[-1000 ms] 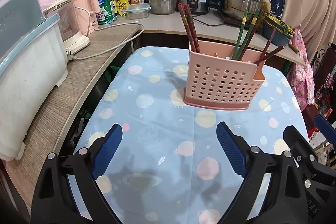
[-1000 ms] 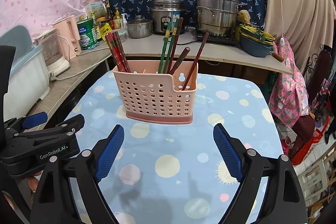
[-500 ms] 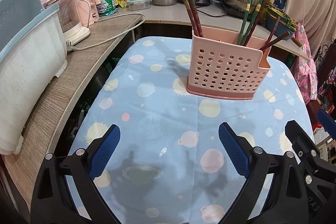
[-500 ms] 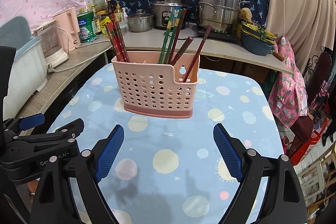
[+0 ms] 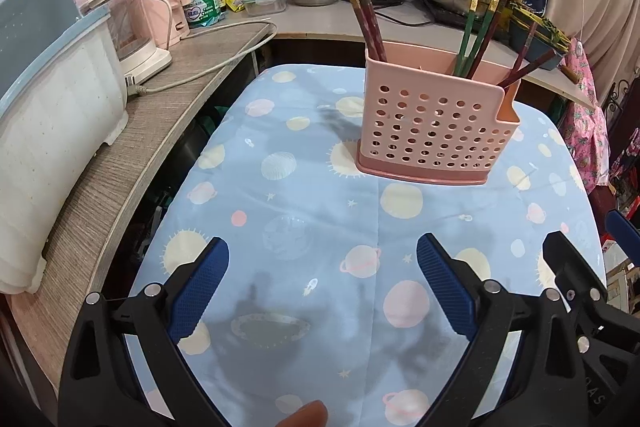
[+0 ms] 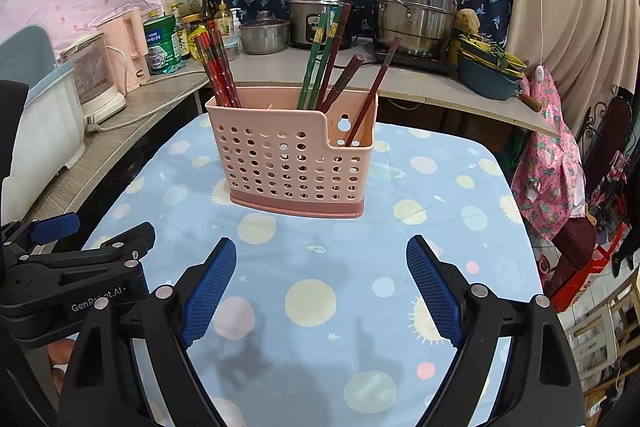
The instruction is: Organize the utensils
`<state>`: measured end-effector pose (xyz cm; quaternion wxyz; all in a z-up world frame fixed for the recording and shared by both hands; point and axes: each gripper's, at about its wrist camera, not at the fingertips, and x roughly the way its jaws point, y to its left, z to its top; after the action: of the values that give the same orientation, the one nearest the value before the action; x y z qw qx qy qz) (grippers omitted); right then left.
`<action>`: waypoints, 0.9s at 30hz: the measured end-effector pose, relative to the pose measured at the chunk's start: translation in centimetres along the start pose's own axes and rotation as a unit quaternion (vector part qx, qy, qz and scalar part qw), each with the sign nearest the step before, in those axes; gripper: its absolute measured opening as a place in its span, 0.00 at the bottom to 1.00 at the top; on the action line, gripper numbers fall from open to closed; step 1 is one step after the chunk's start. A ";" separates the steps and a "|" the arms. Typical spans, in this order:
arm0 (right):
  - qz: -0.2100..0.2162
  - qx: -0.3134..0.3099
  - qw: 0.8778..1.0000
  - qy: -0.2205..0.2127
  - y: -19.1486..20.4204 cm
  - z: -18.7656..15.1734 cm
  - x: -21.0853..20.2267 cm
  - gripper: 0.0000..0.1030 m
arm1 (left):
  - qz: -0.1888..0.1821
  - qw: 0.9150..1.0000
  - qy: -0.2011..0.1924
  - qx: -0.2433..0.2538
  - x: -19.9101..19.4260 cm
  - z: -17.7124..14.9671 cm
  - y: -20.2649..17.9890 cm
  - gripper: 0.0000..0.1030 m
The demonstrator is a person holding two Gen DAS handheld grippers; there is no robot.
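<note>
A pink perforated utensil holder (image 5: 434,125) (image 6: 294,157) stands upright on the blue planet-print tablecloth (image 5: 304,219) (image 6: 320,267). It holds red chopsticks (image 5: 366,15) (image 6: 216,67) at its left end, green chopsticks (image 5: 476,23) (image 6: 320,59) in the middle and dark brown chopsticks (image 5: 524,59) (image 6: 374,87) at its right end. My left gripper (image 5: 322,279) is open and empty, short of the holder. My right gripper (image 6: 320,283) is open and empty, also short of it. The left gripper's body (image 6: 68,279) shows at the left of the right wrist view.
A wood-grain counter (image 5: 120,163) runs along the left with a white and blue bin (image 5: 48,99), a blender (image 5: 132,27) and a loose power cord (image 5: 208,67). Pots and a rice cooker (image 6: 320,13) stand on the back counter. Pink clothing (image 6: 548,155) hangs at the right.
Both grippers have moved a little closer to the holder, which now looks larger in both views. Both stay open. The holder and chopsticks have not moved.
</note>
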<state>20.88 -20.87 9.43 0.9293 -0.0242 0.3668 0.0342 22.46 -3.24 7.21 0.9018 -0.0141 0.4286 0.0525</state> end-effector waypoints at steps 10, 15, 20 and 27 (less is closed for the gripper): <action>-0.001 0.004 1.000 0.001 -0.4 -0.1 0.1 0.81 | 0.000 1.000 -0.006 0.013 -0.1 0.0 -0.7 0.88; -0.003 0.008 1.000 0.001 -0.6 -0.4 0.0 0.81 | 0.000 1.000 -0.006 0.017 -0.1 -0.1 -1.0 0.88; -0.005 0.010 1.000 0.002 -0.8 -0.7 -0.1 0.81 | 0.000 1.000 -0.005 0.017 -0.2 -0.2 -1.2 0.88; -0.005 0.014 1.000 0.003 -1.1 -0.9 -0.2 0.81 | 0.001 1.000 -0.005 0.020 -0.2 -0.4 -1.4 0.88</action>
<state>20.16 -22.05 8.91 0.9287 -0.0136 0.3698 0.0242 22.19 -4.66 7.10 0.9041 0.0045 0.4248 0.0453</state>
